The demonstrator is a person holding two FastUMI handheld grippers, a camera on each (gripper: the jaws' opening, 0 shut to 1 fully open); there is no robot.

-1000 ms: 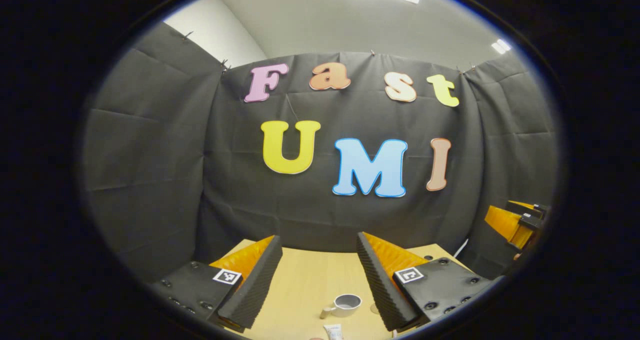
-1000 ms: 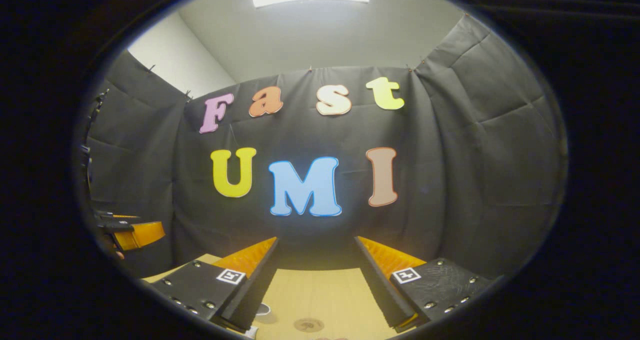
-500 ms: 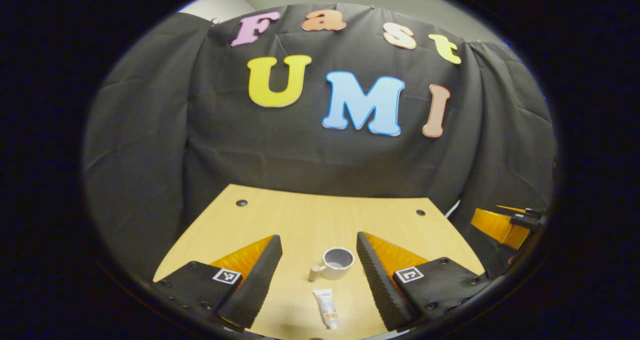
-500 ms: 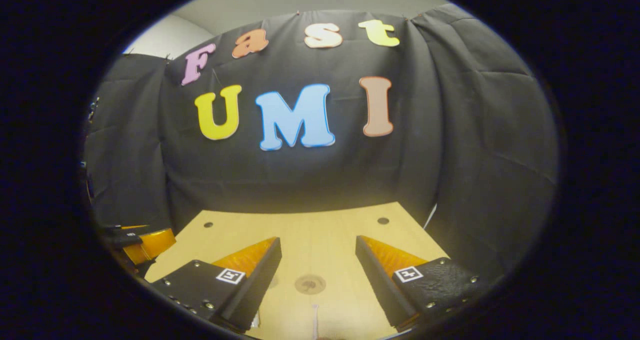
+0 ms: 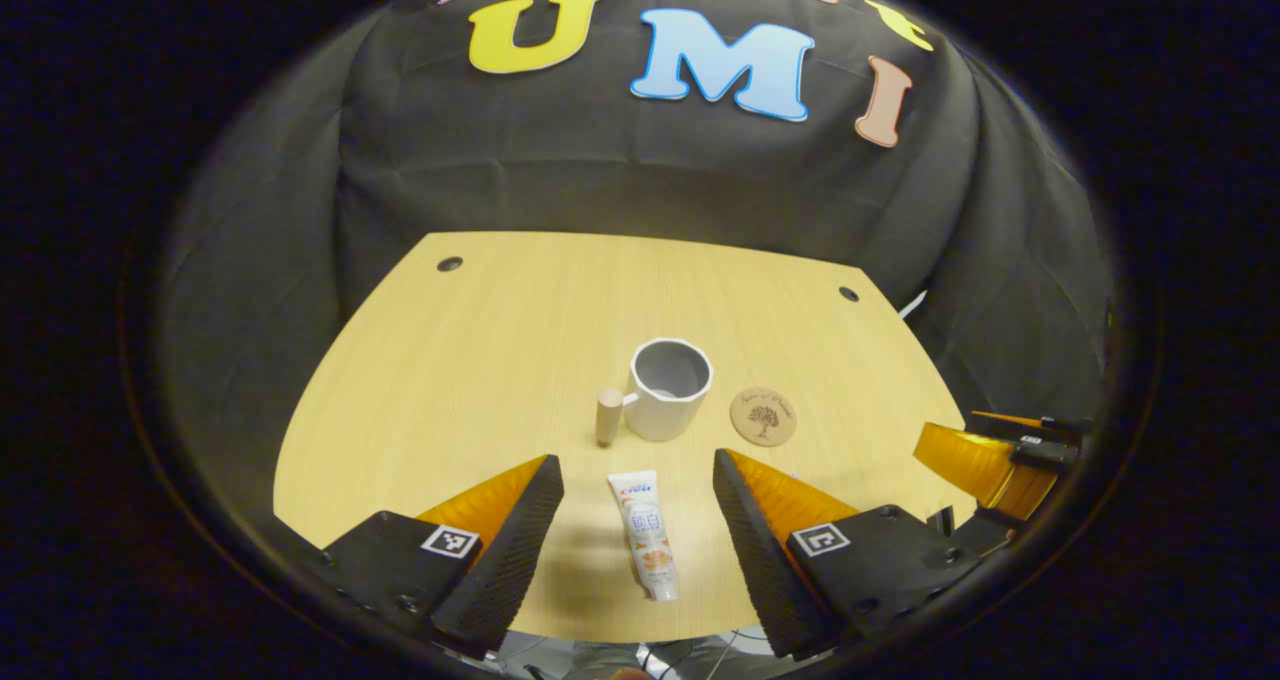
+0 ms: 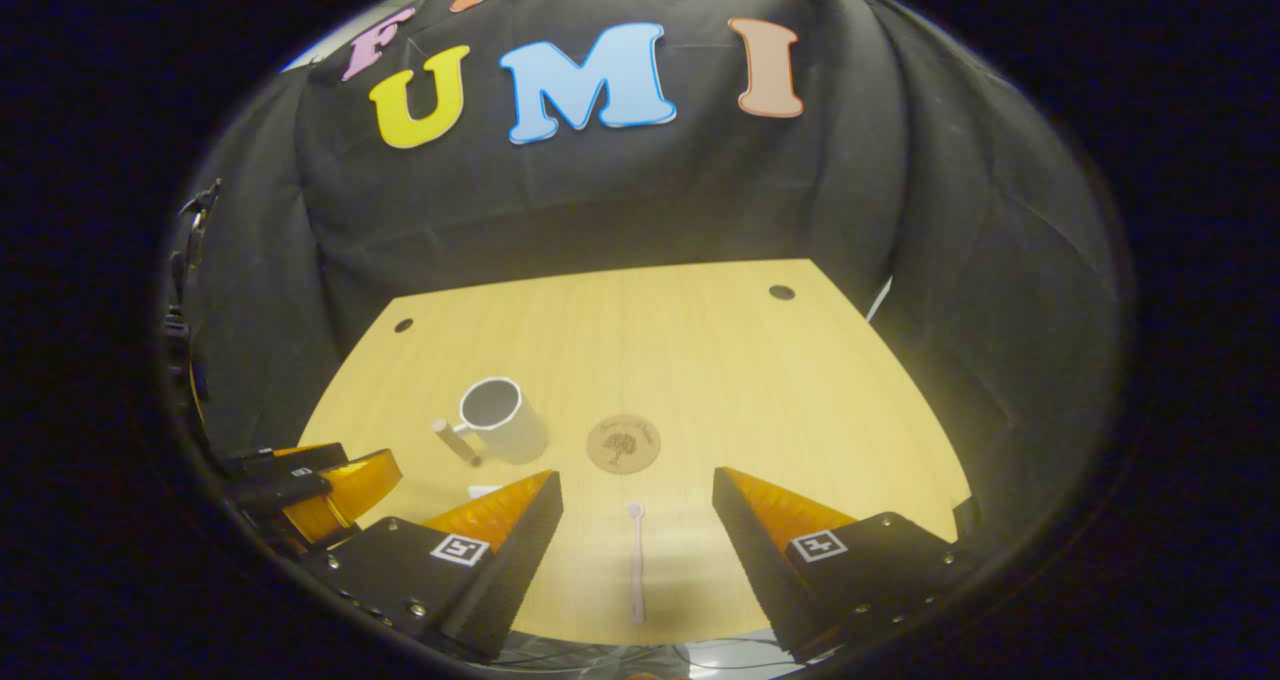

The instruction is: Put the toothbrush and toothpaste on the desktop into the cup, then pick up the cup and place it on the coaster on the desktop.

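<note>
1. Landmark: the white ceramic cup with a wooden handle (image 5: pixel 668 388) stands upright on the light wooden desktop (image 5: pixel 480 360)
2. The round wooden coaster (image 5: pixel 763 416) lies just right of the cup, apart from it
3. The white toothpaste tube (image 5: pixel 646 534) lies flat nearer than the cup, between the released jaws of the left gripper (image 5: pixel 638 505), untouched
4. The white toothbrush (image 6: pixel 635 560) lies flat nearer than the coaster, between the released jaws of the right gripper (image 6: pixel 636 520), untouched

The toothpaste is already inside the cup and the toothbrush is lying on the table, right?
Not quite. In the left gripper view the toothpaste lies flat on the table, in front of the cup. The toothbrush does lie on the table.
</note>
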